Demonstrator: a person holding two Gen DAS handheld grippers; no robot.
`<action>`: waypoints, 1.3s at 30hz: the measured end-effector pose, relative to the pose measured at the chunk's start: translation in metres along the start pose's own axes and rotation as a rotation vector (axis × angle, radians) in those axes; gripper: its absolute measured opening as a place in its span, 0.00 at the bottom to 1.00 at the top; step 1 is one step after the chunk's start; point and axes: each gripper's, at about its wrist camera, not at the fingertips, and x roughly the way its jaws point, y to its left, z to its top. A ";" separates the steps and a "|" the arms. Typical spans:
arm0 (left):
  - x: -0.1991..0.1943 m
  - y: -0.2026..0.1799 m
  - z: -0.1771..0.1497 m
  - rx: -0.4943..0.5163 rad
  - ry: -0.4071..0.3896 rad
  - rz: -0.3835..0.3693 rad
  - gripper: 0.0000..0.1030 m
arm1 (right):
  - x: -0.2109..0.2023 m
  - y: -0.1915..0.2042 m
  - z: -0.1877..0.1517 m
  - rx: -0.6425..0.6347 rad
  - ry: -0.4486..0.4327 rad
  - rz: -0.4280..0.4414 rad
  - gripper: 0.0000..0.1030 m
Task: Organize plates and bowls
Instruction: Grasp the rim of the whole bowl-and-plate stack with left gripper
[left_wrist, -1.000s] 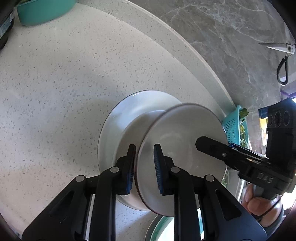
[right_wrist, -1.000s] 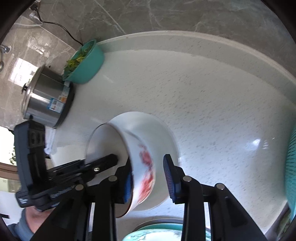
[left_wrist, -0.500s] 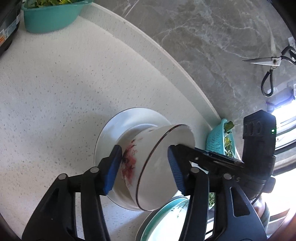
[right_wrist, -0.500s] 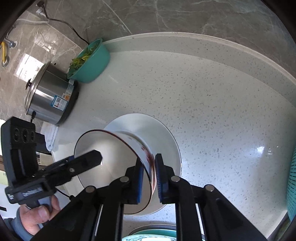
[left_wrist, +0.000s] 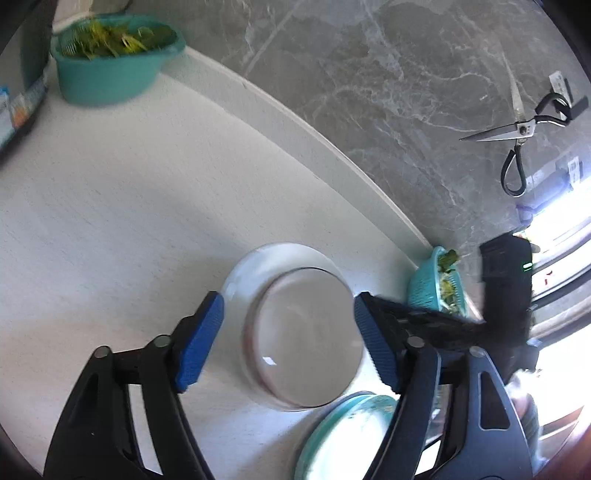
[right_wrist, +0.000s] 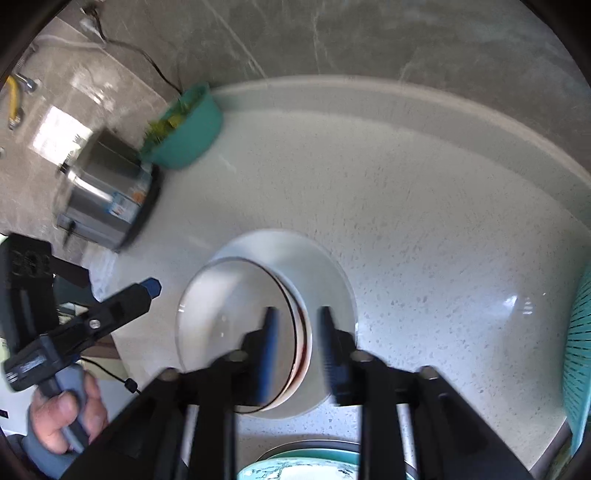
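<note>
A white bowl with a dark red rim (left_wrist: 306, 339) (right_wrist: 236, 332) stands on a white plate (left_wrist: 258, 258) (right_wrist: 325, 266) on the speckled counter. My left gripper (left_wrist: 288, 339) is wide open, its blue pads apart on either side of the bowl and clear of it. My right gripper (right_wrist: 297, 343) is open too, its jaws a small gap off the bowl's near rim on both sides. A teal patterned plate (left_wrist: 347, 439) (right_wrist: 299, 469) lies at the near edge.
A teal bowl of greens (left_wrist: 114, 62) (right_wrist: 184, 129) and a steel cooker (right_wrist: 107, 192) stand at the back left. A teal basket of greens (left_wrist: 439, 284) sits by the wall. Scissors (left_wrist: 517, 129) hang on the marble wall.
The bowl has been set upright on the plate. My left gripper opened wide and pulled back. My right gripper has let go of the bowl's rim and opened.
</note>
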 end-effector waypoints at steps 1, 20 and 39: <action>-0.005 0.006 -0.001 0.030 -0.011 0.026 0.73 | -0.007 -0.004 0.000 0.004 -0.024 0.011 0.78; 0.042 0.071 -0.016 0.115 0.168 0.105 0.74 | 0.032 -0.057 -0.025 0.097 0.110 0.022 0.69; 0.084 0.059 0.004 0.209 0.232 0.175 0.75 | 0.055 -0.054 -0.023 0.070 0.098 -0.007 0.51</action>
